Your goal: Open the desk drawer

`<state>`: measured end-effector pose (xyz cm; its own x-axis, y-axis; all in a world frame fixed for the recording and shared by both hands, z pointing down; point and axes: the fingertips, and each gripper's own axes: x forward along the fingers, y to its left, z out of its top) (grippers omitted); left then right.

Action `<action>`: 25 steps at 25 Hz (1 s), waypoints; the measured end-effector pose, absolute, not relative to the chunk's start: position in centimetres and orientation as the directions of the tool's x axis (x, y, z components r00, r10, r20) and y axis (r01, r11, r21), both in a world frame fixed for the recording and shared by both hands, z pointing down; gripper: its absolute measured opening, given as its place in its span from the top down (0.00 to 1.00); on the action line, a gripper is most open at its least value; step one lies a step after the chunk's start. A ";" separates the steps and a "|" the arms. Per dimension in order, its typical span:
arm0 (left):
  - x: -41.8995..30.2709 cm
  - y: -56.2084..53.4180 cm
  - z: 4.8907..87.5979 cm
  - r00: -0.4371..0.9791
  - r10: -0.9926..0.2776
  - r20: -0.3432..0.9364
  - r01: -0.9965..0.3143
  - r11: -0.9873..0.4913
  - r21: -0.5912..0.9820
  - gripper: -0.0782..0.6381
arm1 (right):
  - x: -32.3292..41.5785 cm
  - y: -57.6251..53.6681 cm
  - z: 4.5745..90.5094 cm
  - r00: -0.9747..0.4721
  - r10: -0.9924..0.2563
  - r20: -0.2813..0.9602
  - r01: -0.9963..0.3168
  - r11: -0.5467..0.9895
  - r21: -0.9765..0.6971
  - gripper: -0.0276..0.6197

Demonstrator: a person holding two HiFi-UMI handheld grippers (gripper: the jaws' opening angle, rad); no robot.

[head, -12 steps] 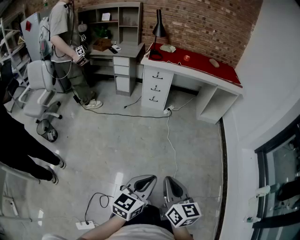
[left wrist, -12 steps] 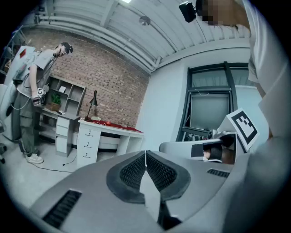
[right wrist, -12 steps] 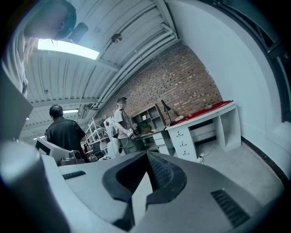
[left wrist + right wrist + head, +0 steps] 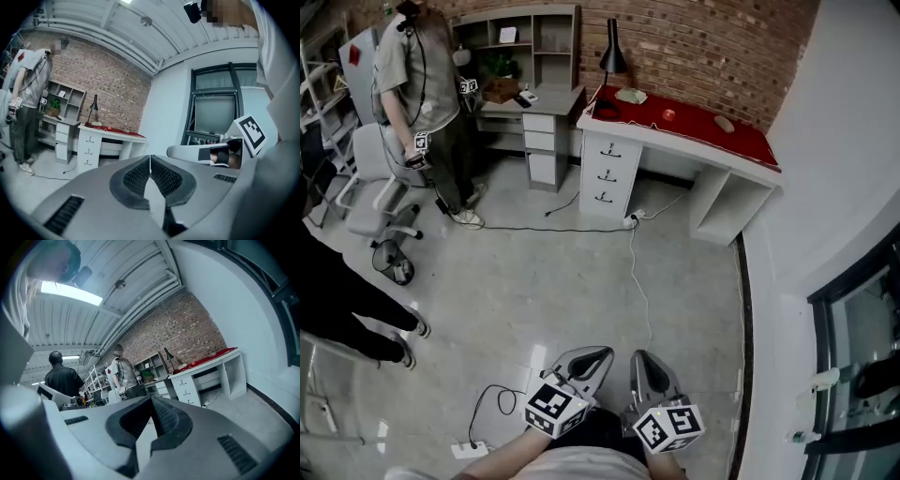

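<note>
**Both hand-held grippers shut and empty, far from the desk drawers**

Left hand-held gripper (image 4: 598,356) and right hand-held gripper (image 4: 639,358): jaws pressed together, nothing between them. They sit side by side at the bottom of the head view, close to the person's body. Drawer stack (image 4: 607,173) has three fronts, all flush, under the left end of the white surface (image 4: 712,153) with the red mat (image 4: 694,120), well apart across the floor (image 4: 562,281). Black lamp (image 4: 612,58) stands on that end. Cable (image 4: 639,277) trails over the floor. Another person (image 4: 417,75) stands far left beside a chair (image 4: 375,178).
</note>
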<state>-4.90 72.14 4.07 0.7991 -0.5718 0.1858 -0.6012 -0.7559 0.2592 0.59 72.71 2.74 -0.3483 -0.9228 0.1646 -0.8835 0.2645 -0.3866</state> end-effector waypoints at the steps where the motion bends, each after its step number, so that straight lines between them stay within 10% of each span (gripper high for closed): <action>1: -4.7 72.3 3.9 0.803 -0.569 0.179 -0.596 -0.763 0.252 0.87 | 0.9 72.7 2.6 -0.340 -0.927 0.157 -0.882 0.257 -0.395 0.93; 25: -0.5 59.9 3.7 0.801 -0.574 0.168 -0.598 -0.764 0.243 0.87 | 4.5 60.9 2.1 -0.295 -0.943 0.154 -0.918 0.235 -0.318 0.93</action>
<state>-0.47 59.86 3.66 0.8013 -0.5742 0.1680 -0.5981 -0.7637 0.2429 4.49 60.90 2.12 -0.2946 -0.9431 0.1542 -0.9184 0.2348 -0.3183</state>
